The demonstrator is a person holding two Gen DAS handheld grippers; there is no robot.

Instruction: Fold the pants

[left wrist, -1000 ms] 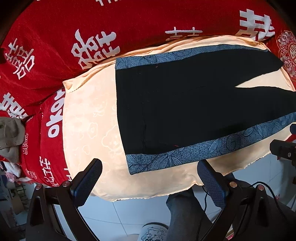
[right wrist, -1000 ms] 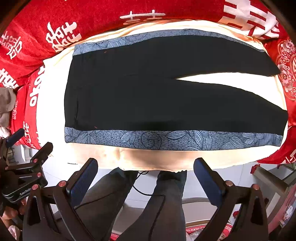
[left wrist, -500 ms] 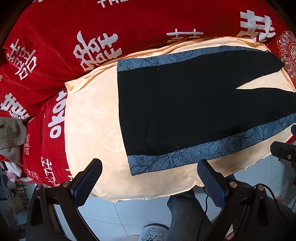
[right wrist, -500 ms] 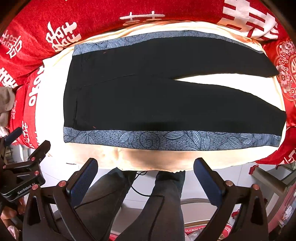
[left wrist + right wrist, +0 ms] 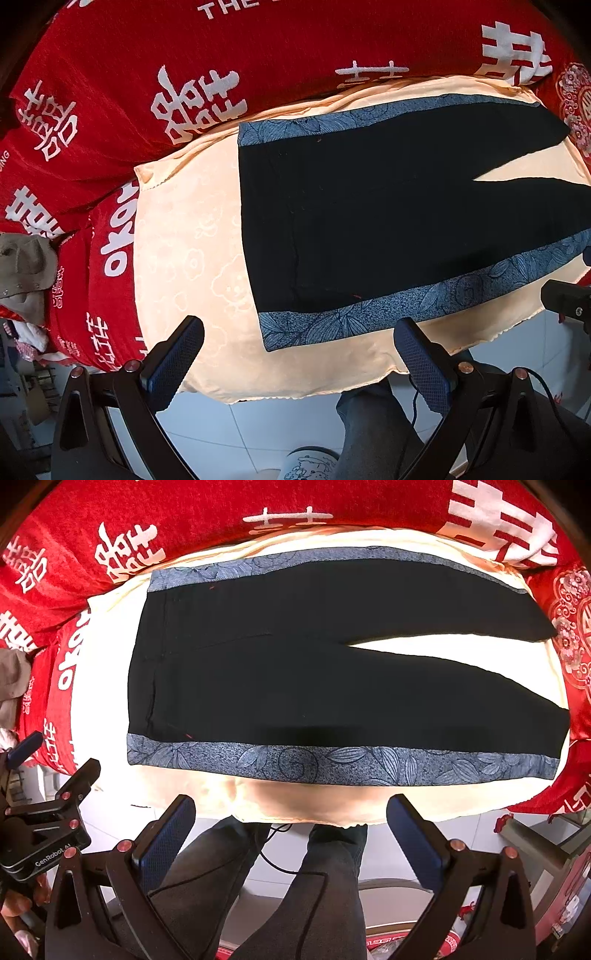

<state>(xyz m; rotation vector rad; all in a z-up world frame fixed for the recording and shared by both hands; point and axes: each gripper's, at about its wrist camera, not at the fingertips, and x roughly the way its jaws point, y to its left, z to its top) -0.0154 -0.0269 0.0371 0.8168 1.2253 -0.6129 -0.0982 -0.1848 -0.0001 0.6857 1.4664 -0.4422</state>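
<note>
**Pants lying sideways in front of both grippers**

In the left wrist view, my left gripper (image 5: 295, 363) is hanging wide open and empty, just short of the waist end of the pants (image 5: 388, 221).

In the right wrist view, my right gripper (image 5: 291, 832) is gaping empty too. The pants are stretching left to right across the cream cloth (image 5: 103, 686), legs pointing right, so right is nearer the cuffs.
</note>
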